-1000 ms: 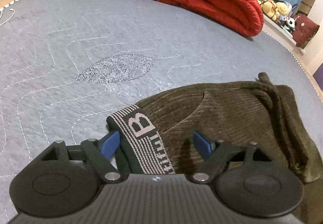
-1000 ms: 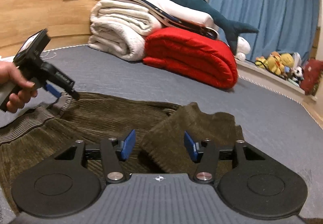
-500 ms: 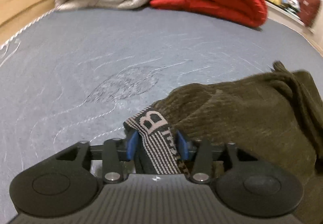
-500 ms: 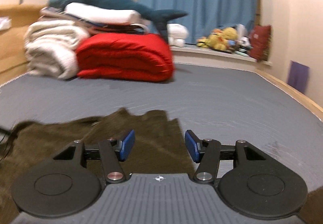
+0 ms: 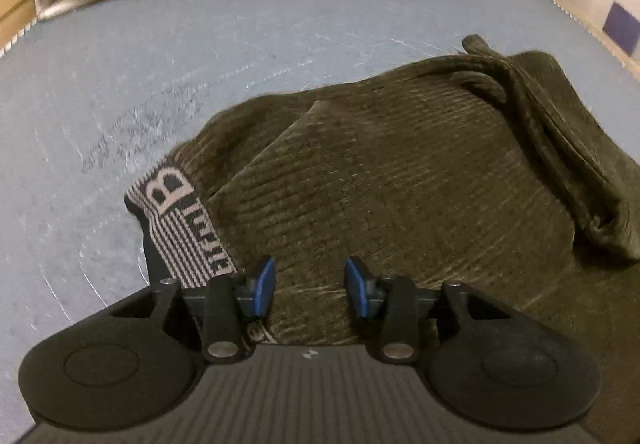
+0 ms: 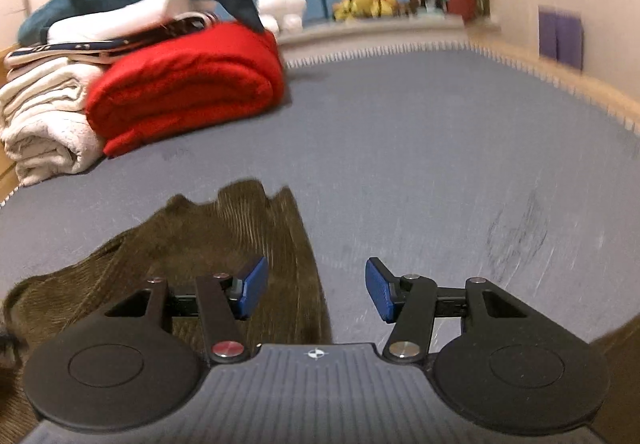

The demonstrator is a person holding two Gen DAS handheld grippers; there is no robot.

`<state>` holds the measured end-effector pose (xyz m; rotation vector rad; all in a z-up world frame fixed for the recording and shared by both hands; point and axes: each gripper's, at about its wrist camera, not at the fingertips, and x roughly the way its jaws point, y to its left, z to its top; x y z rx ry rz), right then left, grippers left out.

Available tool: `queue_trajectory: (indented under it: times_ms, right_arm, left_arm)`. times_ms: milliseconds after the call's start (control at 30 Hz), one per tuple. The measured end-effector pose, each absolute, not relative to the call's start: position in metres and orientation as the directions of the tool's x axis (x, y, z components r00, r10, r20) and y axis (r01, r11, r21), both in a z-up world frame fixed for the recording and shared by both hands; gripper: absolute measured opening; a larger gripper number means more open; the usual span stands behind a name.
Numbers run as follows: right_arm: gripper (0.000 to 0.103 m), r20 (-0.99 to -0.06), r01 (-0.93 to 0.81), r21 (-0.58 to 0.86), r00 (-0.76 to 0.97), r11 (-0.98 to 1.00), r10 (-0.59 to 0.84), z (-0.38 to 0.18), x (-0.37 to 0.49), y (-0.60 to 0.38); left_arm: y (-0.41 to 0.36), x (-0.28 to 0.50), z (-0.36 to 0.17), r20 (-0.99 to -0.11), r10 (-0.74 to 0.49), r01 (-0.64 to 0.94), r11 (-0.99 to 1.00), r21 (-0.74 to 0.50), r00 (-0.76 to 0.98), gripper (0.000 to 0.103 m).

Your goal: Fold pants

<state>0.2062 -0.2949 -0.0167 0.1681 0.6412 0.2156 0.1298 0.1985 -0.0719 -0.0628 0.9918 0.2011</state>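
Olive corduroy pants [image 5: 400,172] lie bunched on the grey bed [image 5: 120,64]. Left gripper [image 5: 310,286] over the fabric beside the striped waistband [image 5: 180,232], jaws closing, nothing pinched yet. Right gripper [image 6: 314,286] jaws half-wide, empty, straddling the pants' edge — probably seeking a corner.
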Motion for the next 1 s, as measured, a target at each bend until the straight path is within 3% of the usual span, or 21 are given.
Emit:
queue_trajectory:
  times_ms: [233,433,467,500,567,700,833,900,1000]
  right_arm:
    - [0.056,-0.663,-0.124,0.329,0.676,0.936,0.322,-0.046,0.228,-0.302]
    - [0.052,-0.720,-0.181,0.298,0.602,0.937,0.345,-0.065,0.233,-0.288]
    - [0.043,-0.720,-0.184,0.301,0.600,0.936,0.349,-0.066,0.232,-0.287]
    - [0.026,-0.712,-0.194,0.308,0.602,0.932,0.361,-0.065,0.231,-0.286]
    - [0.013,-0.691,-0.222,0.279,0.629,0.934,0.356,-0.058,0.226,-0.284]
    - [0.010,-0.587,-0.362,0.251,0.680,0.898,0.439,-0.035,0.208,-0.276]
    - [0.008,-0.459,-0.690,0.166,0.578,0.705,0.674,-0.002,0.160,-0.257]
    - [0.007,-0.460,-0.797,0.185,0.447,0.575,0.767,-0.002,0.144,-0.251]
    - [0.009,-0.563,-0.802,0.184,0.389,0.569,0.730,-0.017,0.147,-0.243]
  left_arm:
    - [0.165,0.120,-0.044,-0.773,0.155,-0.117,0.988,0.105,0.615,0.046]
    - [0.145,0.118,-0.039,-0.757,0.144,-0.051,0.988,0.146,0.638,0.047]
    - [0.144,0.119,-0.039,-0.757,0.144,-0.047,0.988,0.148,0.637,0.047]
    - [0.146,0.120,-0.041,-0.758,0.142,-0.045,0.988,0.147,0.637,0.047]
    - [0.147,0.120,-0.040,-0.757,0.133,-0.045,0.990,0.136,0.640,0.047]
    - [0.148,0.117,-0.037,-0.753,0.112,-0.041,0.993,0.113,0.649,0.047]
    - [0.147,0.118,-0.036,-0.753,0.102,-0.029,0.994,0.110,0.651,0.047]
    - [0.147,0.119,-0.036,-0.753,0.096,-0.026,0.994,0.104,0.651,0.047]
    - [0.147,0.119,-0.037,-0.754,0.087,-0.021,0.995,0.096,0.651,0.050]
